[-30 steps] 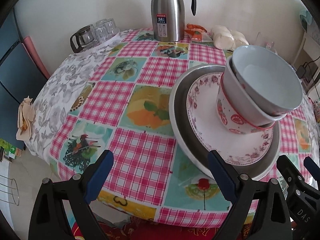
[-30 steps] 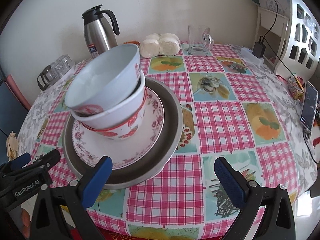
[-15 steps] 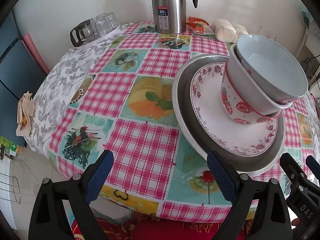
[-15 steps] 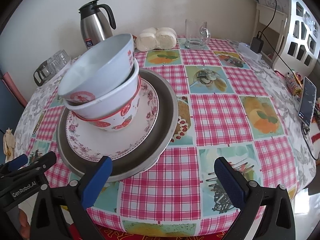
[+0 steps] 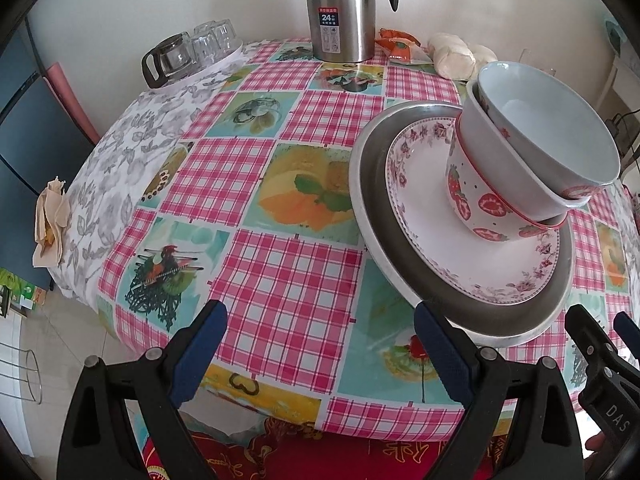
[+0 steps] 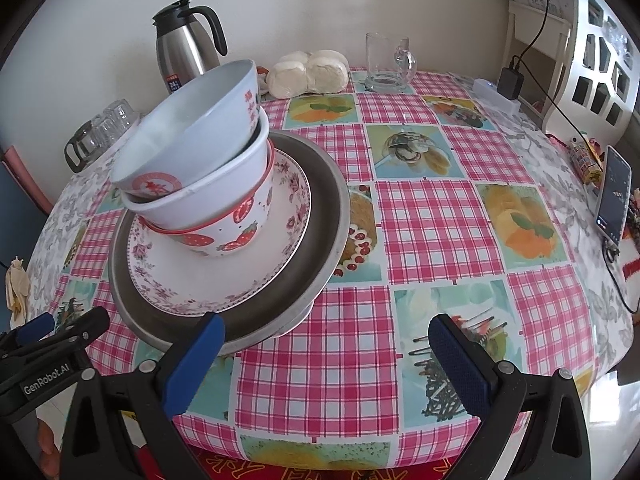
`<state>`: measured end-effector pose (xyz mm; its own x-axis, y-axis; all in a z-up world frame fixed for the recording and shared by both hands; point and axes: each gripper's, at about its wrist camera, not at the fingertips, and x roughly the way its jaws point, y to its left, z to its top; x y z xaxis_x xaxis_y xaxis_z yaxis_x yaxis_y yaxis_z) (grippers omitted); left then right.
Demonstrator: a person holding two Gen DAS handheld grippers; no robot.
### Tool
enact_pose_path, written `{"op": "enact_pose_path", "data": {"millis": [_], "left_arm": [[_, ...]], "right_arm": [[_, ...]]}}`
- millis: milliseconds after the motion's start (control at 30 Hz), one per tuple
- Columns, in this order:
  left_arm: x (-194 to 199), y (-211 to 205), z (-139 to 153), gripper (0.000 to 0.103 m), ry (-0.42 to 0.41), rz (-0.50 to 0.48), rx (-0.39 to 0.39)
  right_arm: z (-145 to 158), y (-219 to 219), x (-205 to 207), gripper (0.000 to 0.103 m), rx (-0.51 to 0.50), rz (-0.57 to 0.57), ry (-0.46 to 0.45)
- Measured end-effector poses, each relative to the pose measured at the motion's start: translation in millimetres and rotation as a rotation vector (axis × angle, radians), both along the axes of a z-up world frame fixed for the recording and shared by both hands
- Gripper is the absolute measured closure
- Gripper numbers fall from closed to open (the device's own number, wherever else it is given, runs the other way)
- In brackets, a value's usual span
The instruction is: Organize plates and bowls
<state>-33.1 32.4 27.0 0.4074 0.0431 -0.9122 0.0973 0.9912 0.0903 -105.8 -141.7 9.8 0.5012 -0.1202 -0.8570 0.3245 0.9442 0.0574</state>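
On the round table with its pink-checked, fruit-printed oilcloth (image 6: 436, 216) stands the whole stack: a wide grey metal dish (image 6: 324, 216) at the bottom, a white plate with a pink floral rim (image 6: 224, 276) inside it, then a strawberry-printed white bowl (image 6: 236, 232), a plain white bowl (image 6: 224, 184) nested in that, and a pale blue-white bowl with red markings (image 6: 192, 136) on top, tilted toward the left side of the table. The stack sits toward the near edge.

Both tongs hang just off that edge, over the red cloth below. The left gripper (image 5: 320, 350) has its blue-padded fingers spread wide with nothing between them; its right pad overlaps the metal dish's rim in the left wrist view, though I cannot tell whether it touches. The right gripper (image 6: 324, 360) is likewise spread wide and holds nothing, its left pad beside the dish's near rim.

At the back, a stainless steel thermos jug with a black handle (image 5: 342, 12) is cut off at the top in the left view. A clear glass mug (image 6: 386, 64) and pale wrapped buns (image 6: 308, 72) sit beyond.
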Motion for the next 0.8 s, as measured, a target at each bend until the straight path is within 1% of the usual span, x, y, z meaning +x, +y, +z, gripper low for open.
{"op": "enact_pose_path", "data": {"millis": [633, 800], "left_arm": [[-5.0, 2.3, -1.7, 0.008, -0.007, 0.004, 0.006], [-3.6, 2.3, -1.9, 0.008, -0.002, 0.004, -0.003]], "right_arm": [[-3.5, -1.6, -2.8, 0.0, 0.007, -0.005, 0.011], [-3.8, -2.5, -3.0, 0.0, 0.007, -0.009, 0.011]]}}
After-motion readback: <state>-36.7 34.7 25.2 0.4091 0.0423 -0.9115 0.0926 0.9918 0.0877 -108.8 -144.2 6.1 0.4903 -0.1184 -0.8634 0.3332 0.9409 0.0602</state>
